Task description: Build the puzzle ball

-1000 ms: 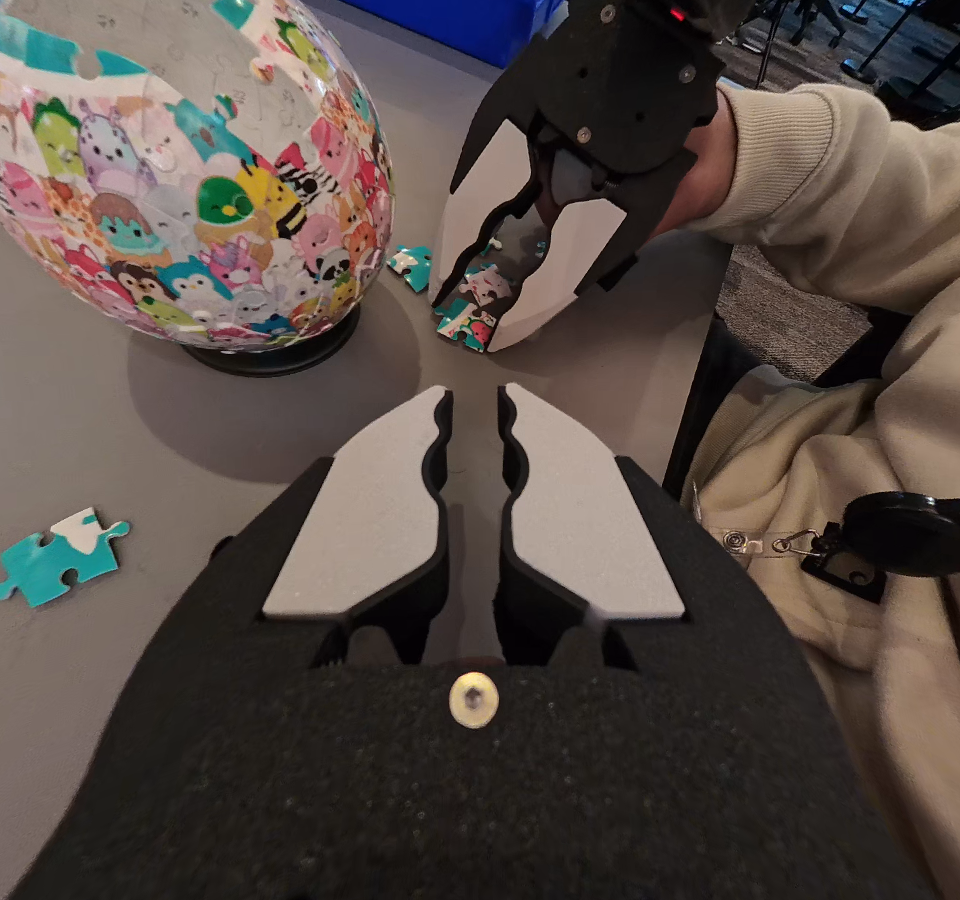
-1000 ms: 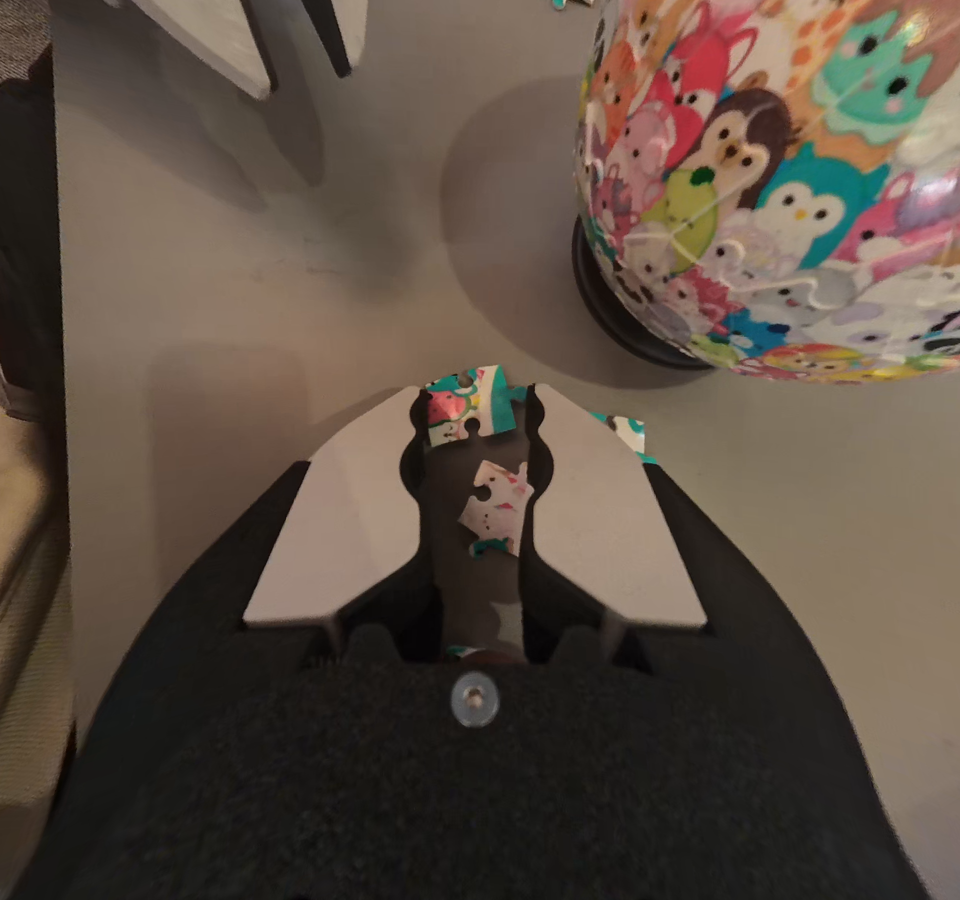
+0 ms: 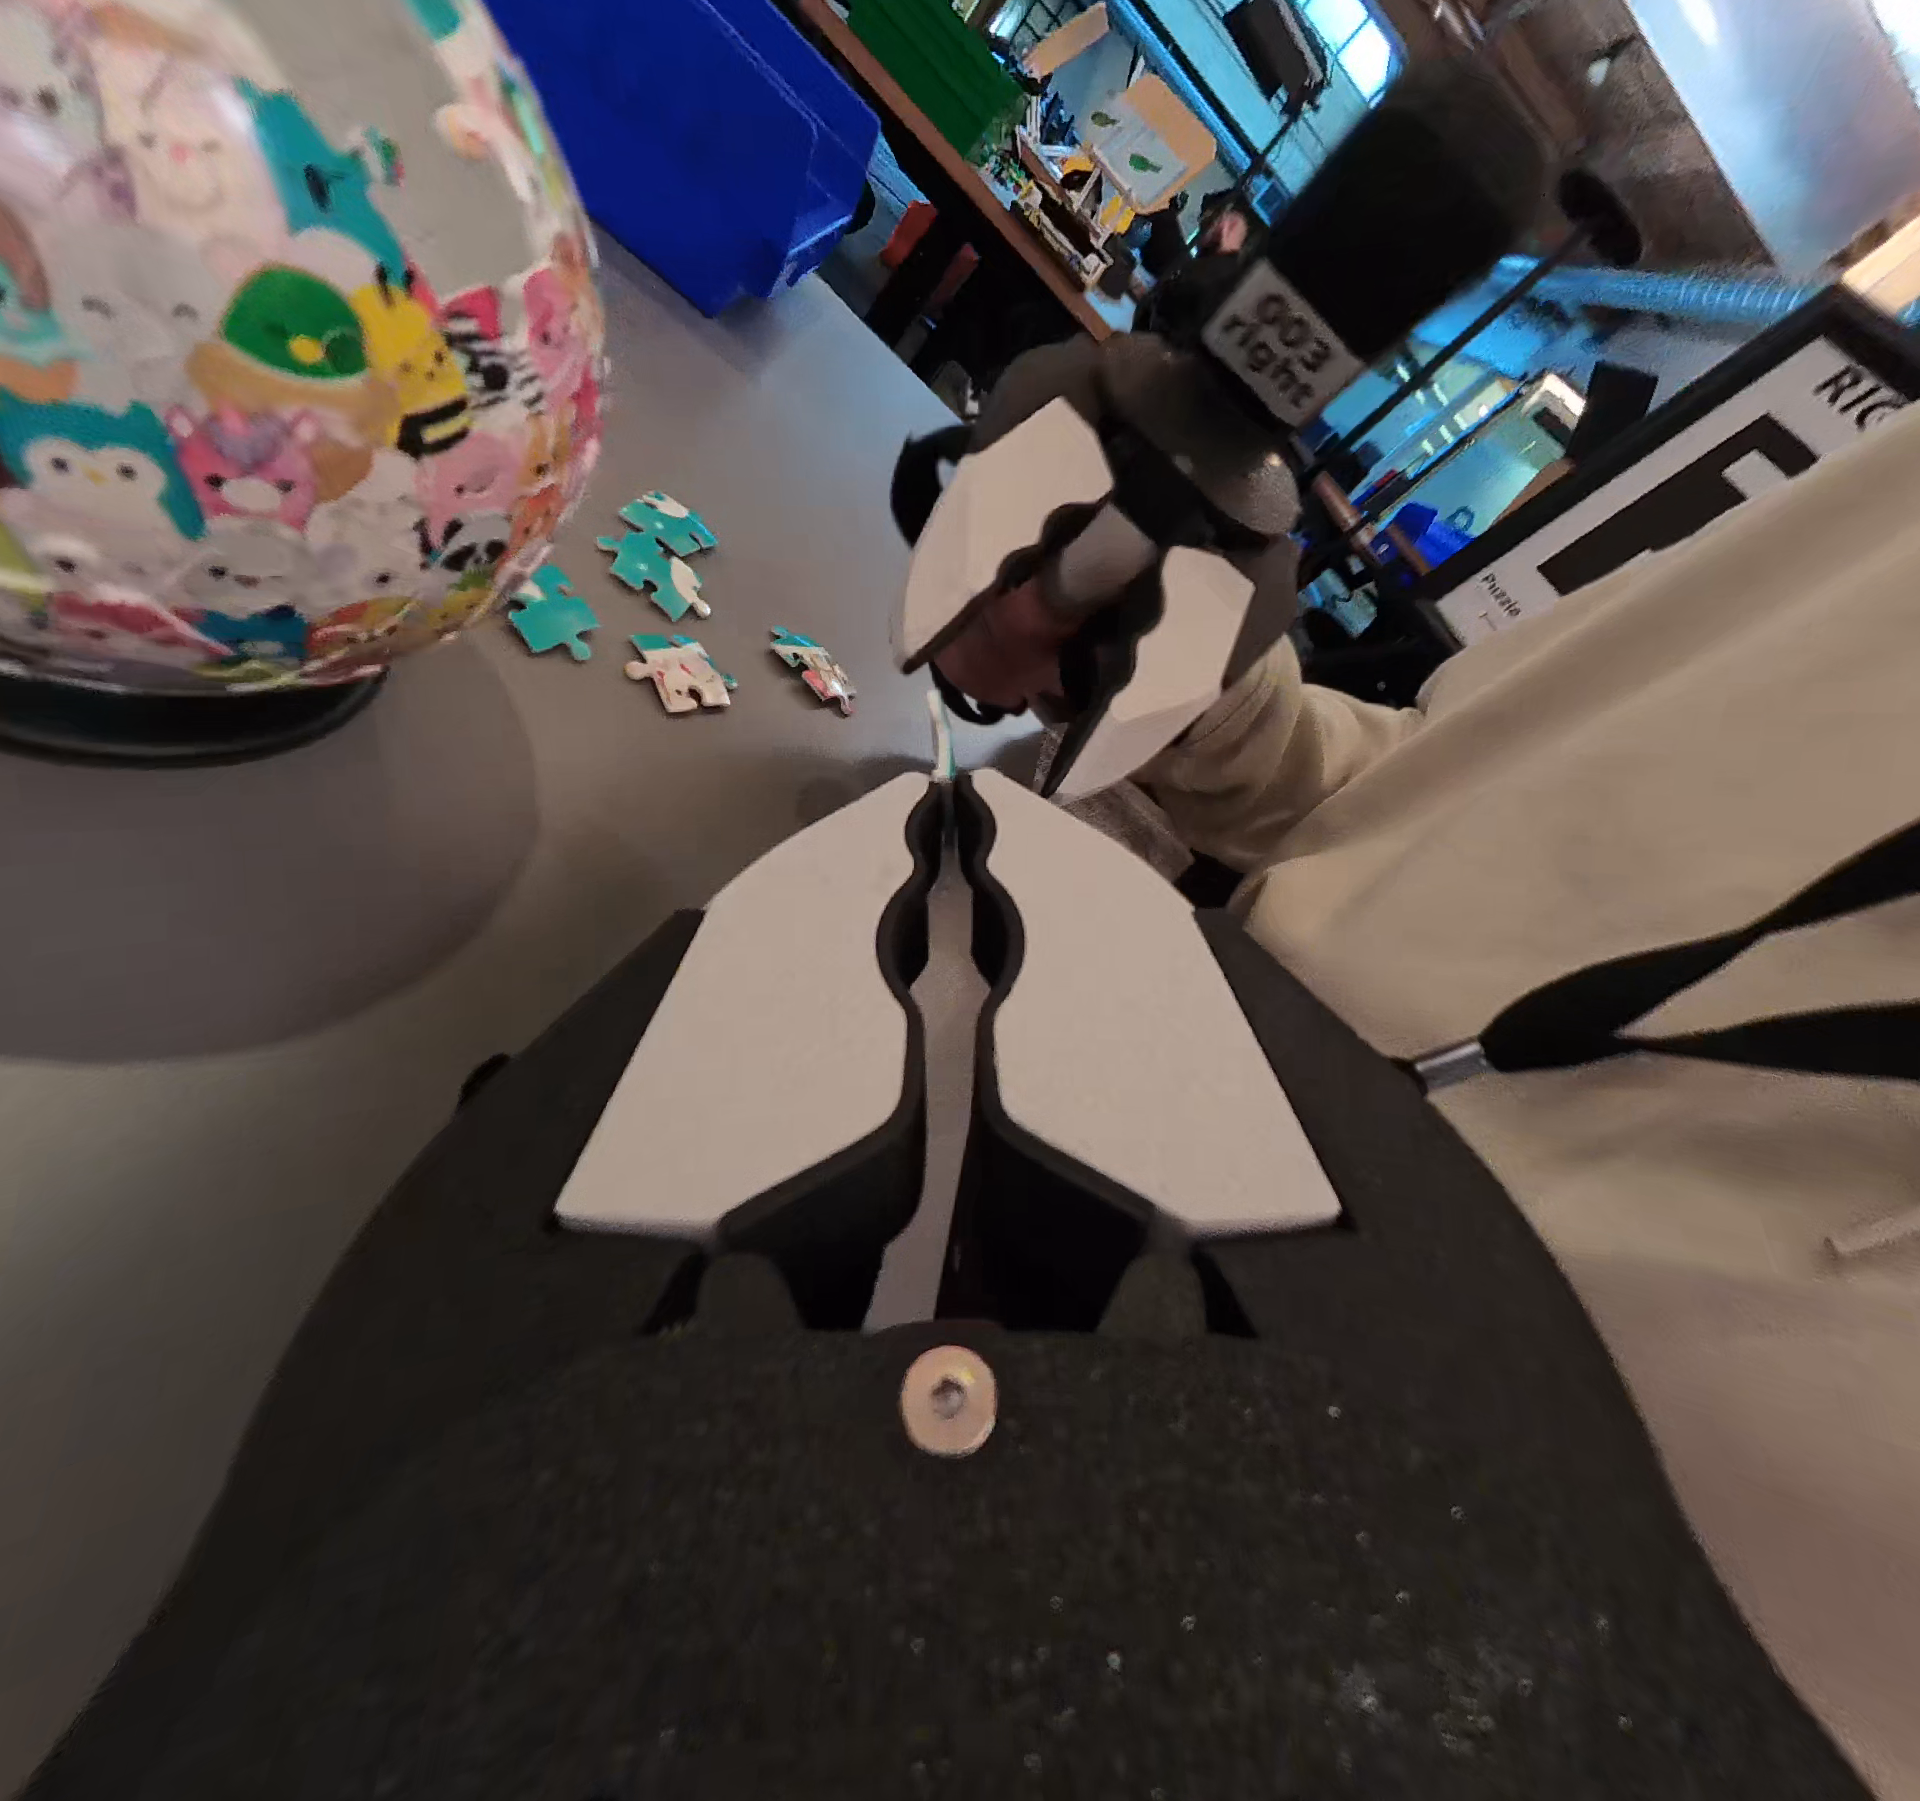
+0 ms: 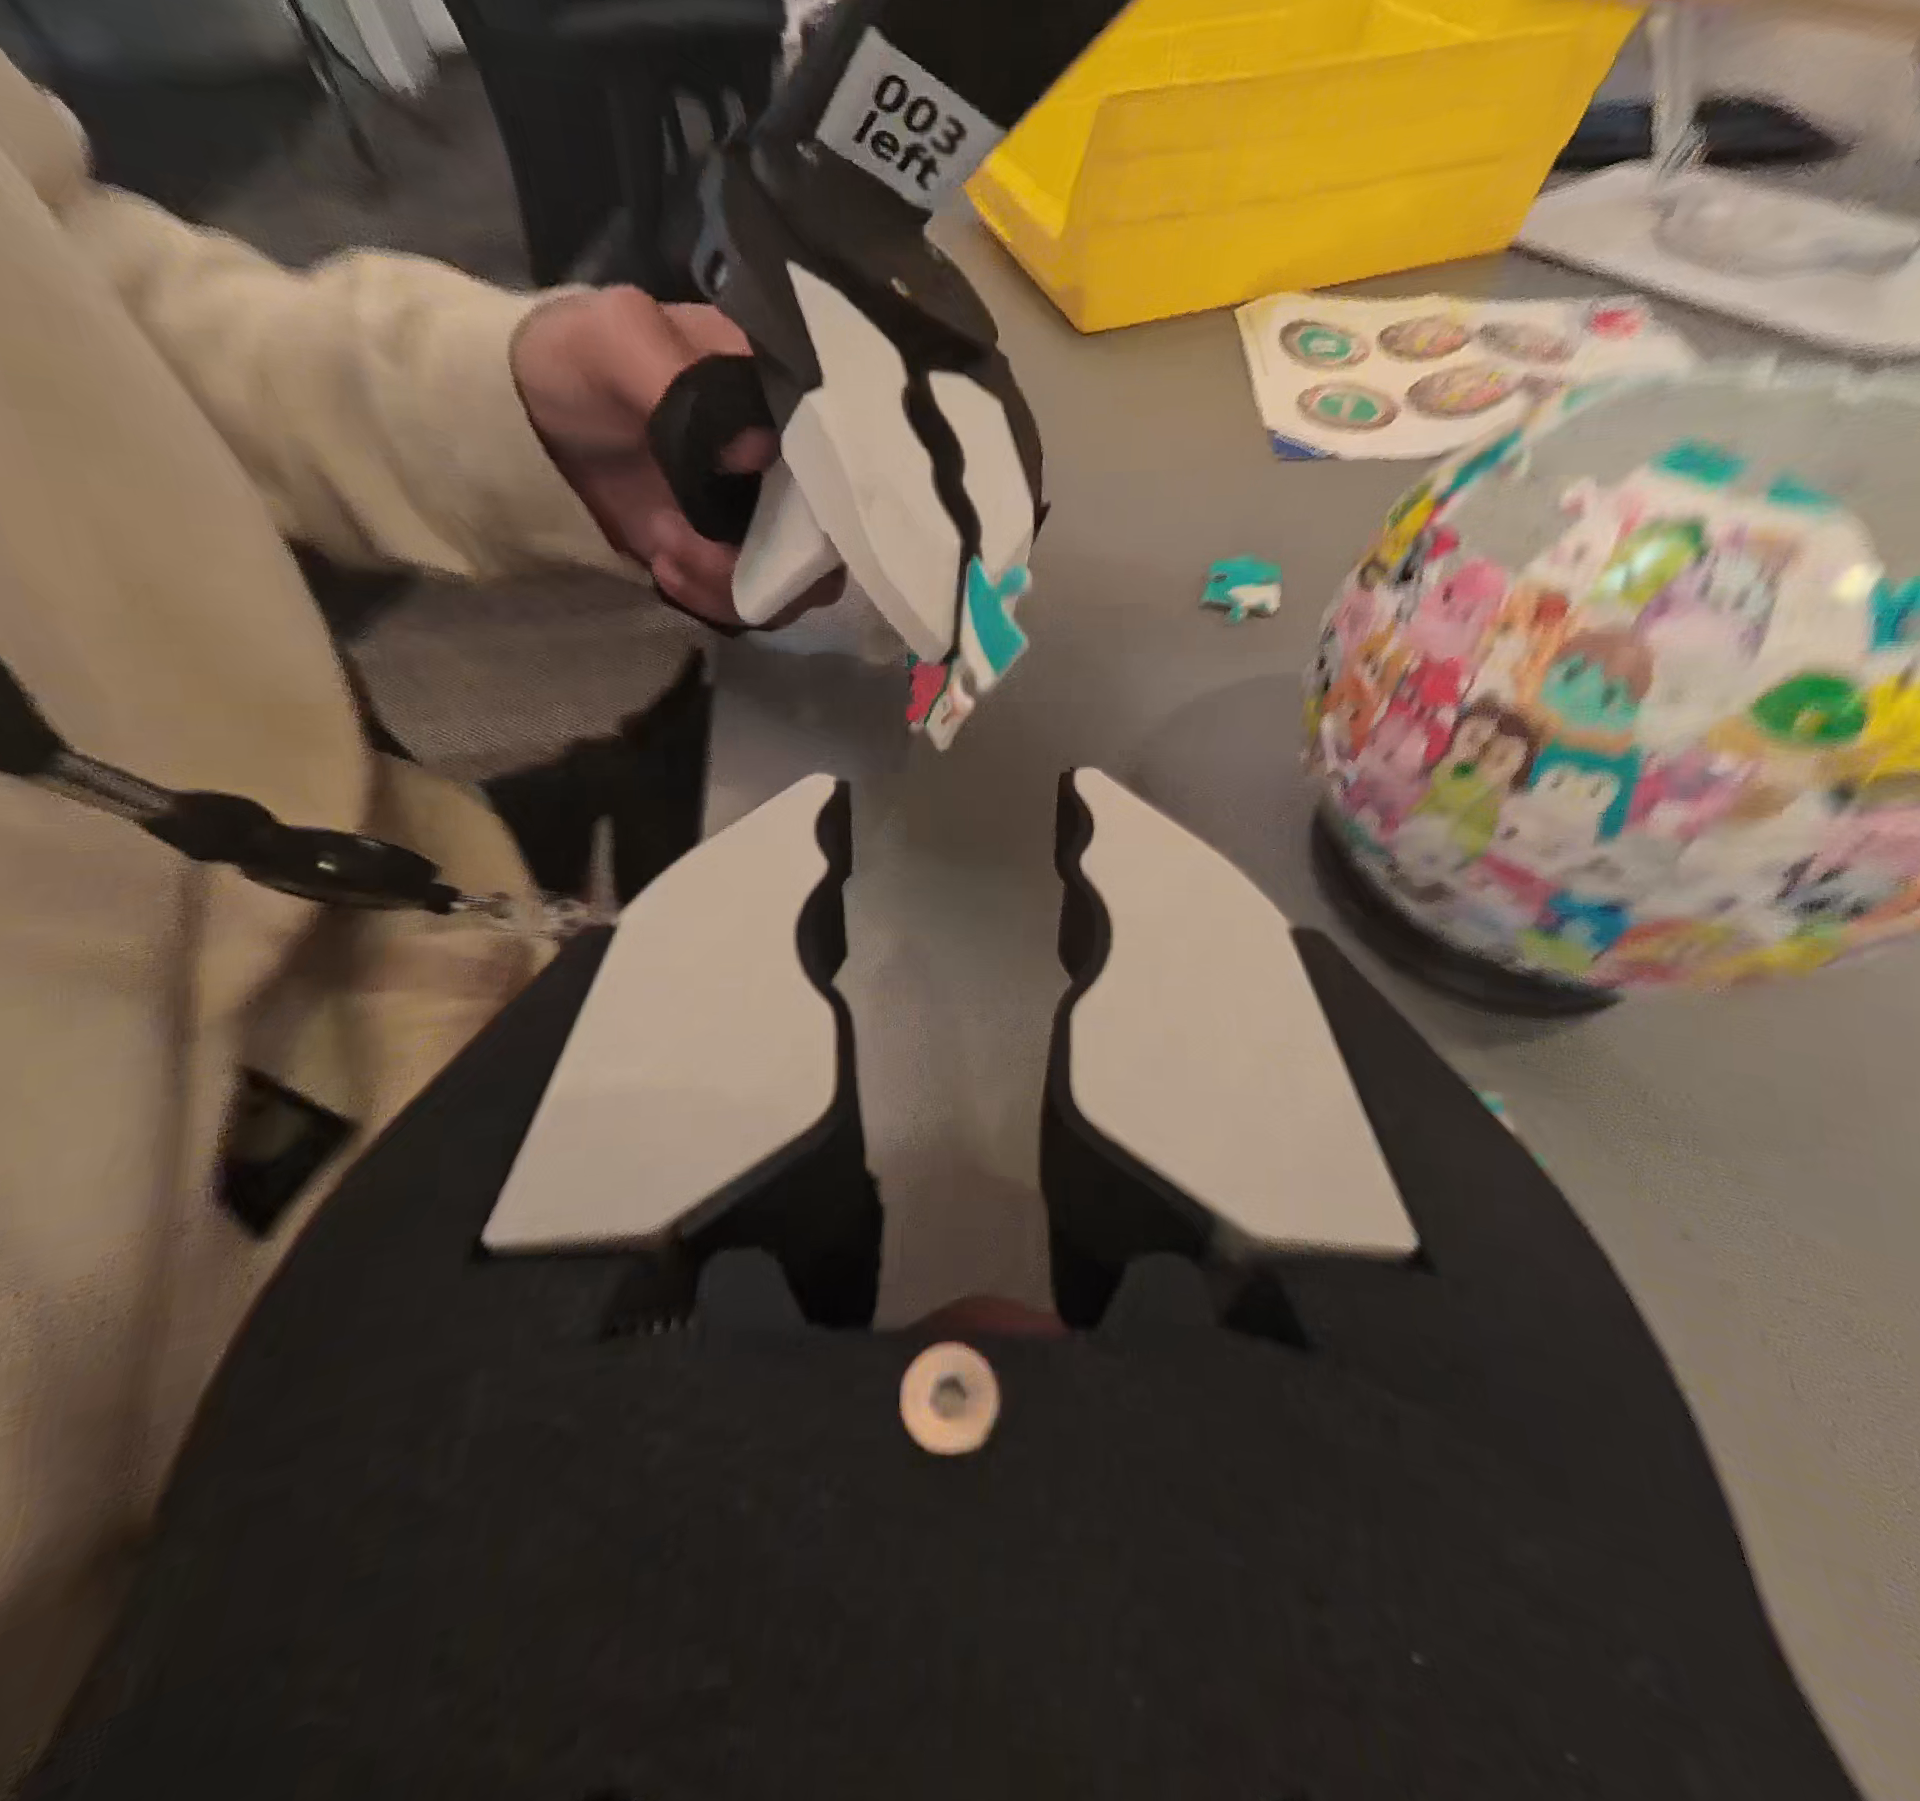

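Pinching a puzzle piece [image 4: 982,645] by one edge only, the left gripper [image 3: 948,787] holds it above the counter [image 3: 260,920]; right gripper [image 4: 951,795] jaws are spread, empty. Risk — the piece pivots or drops before reaching the puzzle ball [image 4: 1621,712] nearby.

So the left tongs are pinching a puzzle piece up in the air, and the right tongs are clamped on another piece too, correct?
Not quite. The left tongs do pinch a puzzle piece in the air, but the right tongs hold nothing: the right wrist view shows their fingers apart with only bare grey table between them. The other loose pieces lie on the table beside the puzzle ball.
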The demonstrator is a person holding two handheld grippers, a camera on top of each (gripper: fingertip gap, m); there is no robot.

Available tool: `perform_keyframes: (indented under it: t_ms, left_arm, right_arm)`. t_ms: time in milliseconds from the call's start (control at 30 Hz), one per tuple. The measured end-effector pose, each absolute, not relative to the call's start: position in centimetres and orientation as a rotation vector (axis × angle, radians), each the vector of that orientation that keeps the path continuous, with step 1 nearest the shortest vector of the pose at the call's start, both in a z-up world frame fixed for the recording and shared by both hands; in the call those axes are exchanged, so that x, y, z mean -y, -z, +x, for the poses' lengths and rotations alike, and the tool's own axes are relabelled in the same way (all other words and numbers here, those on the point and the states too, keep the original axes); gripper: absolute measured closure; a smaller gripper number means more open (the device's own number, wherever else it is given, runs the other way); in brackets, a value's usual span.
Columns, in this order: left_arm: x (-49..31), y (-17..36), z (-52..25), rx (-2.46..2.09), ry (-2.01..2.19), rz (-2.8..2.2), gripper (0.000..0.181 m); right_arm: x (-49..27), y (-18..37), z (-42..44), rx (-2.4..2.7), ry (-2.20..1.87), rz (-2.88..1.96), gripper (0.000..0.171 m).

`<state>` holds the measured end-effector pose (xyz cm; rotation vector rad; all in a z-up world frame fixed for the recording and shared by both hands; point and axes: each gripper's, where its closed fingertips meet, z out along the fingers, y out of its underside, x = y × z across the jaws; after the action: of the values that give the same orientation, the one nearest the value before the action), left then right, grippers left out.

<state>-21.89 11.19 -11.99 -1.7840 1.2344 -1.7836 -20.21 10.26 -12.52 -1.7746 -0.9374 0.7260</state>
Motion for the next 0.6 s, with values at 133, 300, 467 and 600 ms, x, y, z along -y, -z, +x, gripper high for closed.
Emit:
perform_keyframes:
  t_ms: [133, 300, 467, 600]
  left_arm:
    - [-10.1, 11.5, -21.5, -1.339, 1.723, -1.695, 0.179]
    - [-8.5, 11.6, -20.1, -1.434, 1.675, -1.644, 0.179]
    - [-7.1, 12.0, -18.6, -1.521, 1.661, -1.609, 0.179]
    - [-6.6, 12.8, -17.9, -1.563, 1.659, -1.614, 0.179]
  right_arm:
    - [-9.4, 12.3, -18.8, 0.791, -0.946, -1.798, 0.134]
    - [-9.3, 11.5, -17.3, 0.699, -1.109, -1.748, 0.140]
    - [-8.8, 10.8, -17.6, 0.697, -1.171, -1.710, 0.145]
    - [-8.6, 11.0, -17.6, 0.707, -1.190, -1.718, 0.148]
